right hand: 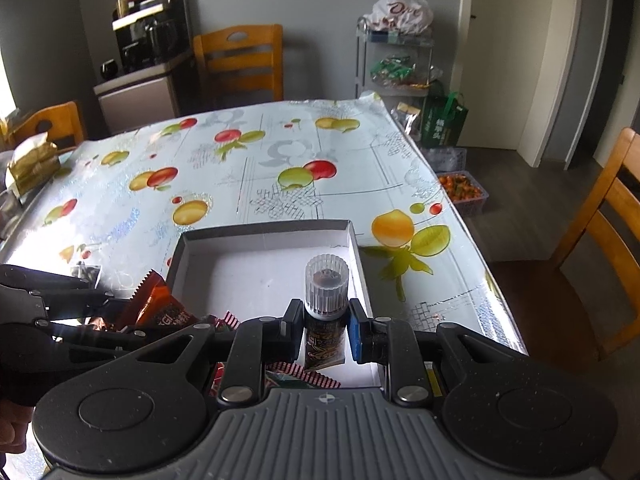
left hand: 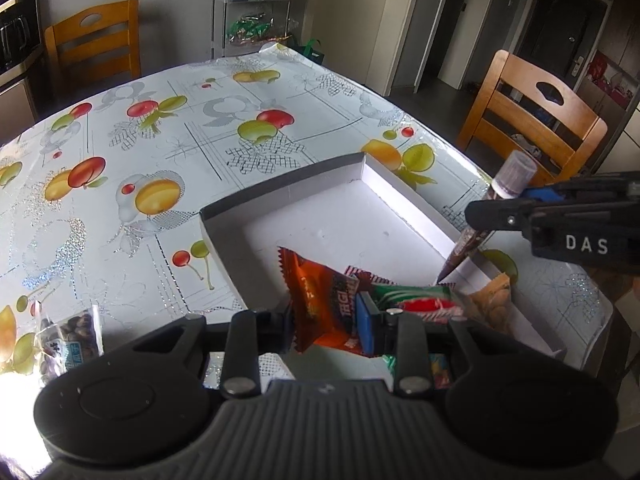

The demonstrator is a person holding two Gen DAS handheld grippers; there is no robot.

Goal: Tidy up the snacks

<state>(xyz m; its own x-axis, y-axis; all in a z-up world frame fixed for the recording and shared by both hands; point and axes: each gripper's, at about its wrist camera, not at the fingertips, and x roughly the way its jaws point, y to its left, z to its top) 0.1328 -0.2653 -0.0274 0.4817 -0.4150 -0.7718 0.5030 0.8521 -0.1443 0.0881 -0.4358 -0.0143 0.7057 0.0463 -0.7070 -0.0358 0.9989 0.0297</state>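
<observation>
A shallow white box (left hand: 280, 196) lies on the fruit-print tablecloth. Its near end holds red-and-green striped packets (left hand: 416, 300) and a bag of nuts (left hand: 492, 300). My left gripper (left hand: 328, 320) is shut on an orange snack packet (left hand: 316, 292), held over the box's near edge. My right gripper (right hand: 325, 324) is shut on a brown cone-shaped snack with a clear ribbed cap (right hand: 326, 288), hanging point-down over the box's right side. In the left wrist view the cone (left hand: 464, 248) and right gripper (left hand: 484, 216) show at right. The right wrist view has the left gripper (right hand: 120, 312) and orange packet (right hand: 160, 304) at left.
A clear bag of dark snacks (left hand: 68, 340) lies on the table left of the box. Wooden chairs (left hand: 536, 120) stand around the table. A wire cart (right hand: 396, 52) and a crate of oranges (right hand: 460, 188) sit beyond the far right corner. A gold packet (right hand: 32, 164) lies at far left.
</observation>
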